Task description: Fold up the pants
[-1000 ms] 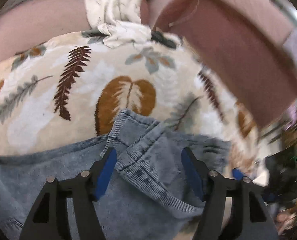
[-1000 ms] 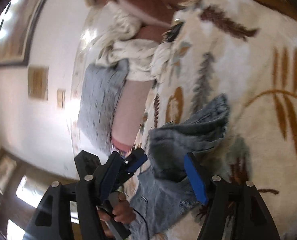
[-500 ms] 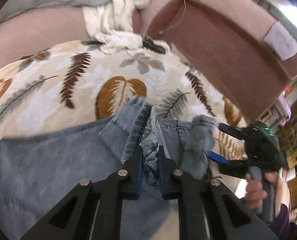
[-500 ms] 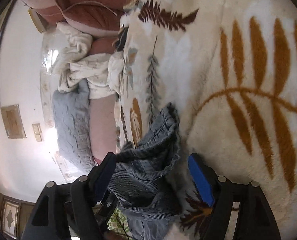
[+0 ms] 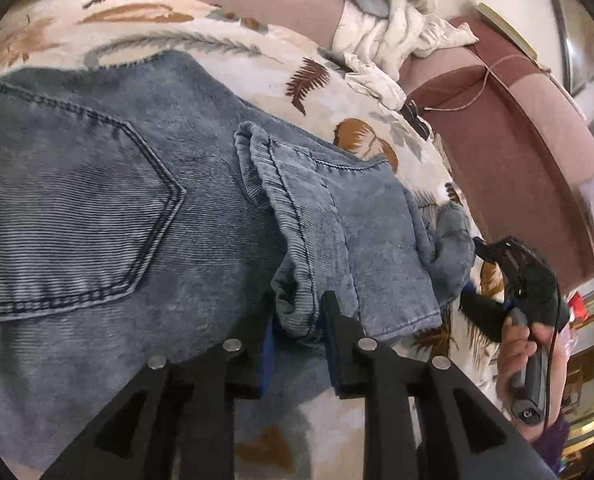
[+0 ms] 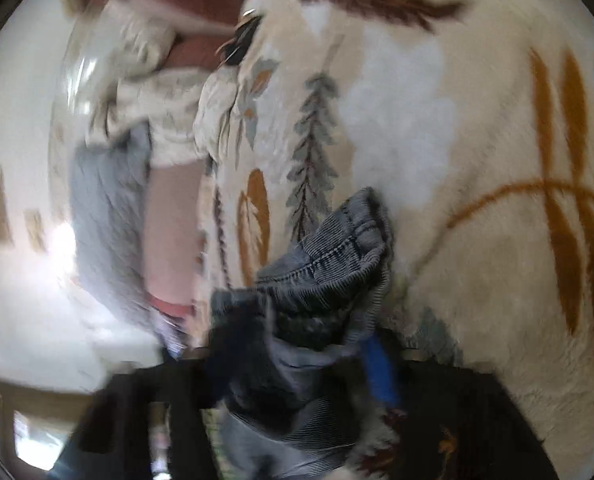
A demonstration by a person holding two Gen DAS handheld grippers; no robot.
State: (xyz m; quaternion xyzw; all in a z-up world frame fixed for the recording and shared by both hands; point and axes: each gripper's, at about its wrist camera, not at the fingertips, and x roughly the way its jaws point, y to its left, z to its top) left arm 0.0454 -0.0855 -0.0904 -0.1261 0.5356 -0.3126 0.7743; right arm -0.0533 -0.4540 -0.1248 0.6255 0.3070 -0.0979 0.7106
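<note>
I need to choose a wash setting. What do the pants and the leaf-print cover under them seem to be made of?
Pants: faded blue denim, probably cotton, judging by the ribbed weave, dark double stitching and patch pocket. Cover: looks like a plush fleece blanket, with a soft fuzzy nap and printed fern leaves; the fibre can't be told.

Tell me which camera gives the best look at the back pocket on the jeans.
Left wrist view. The back pocket of the jeans fills its left side, sharp, stitching plain. The right wrist view is blurred and shows only a bunched denim edge on the leaf-print blanket, no pocket.
</note>
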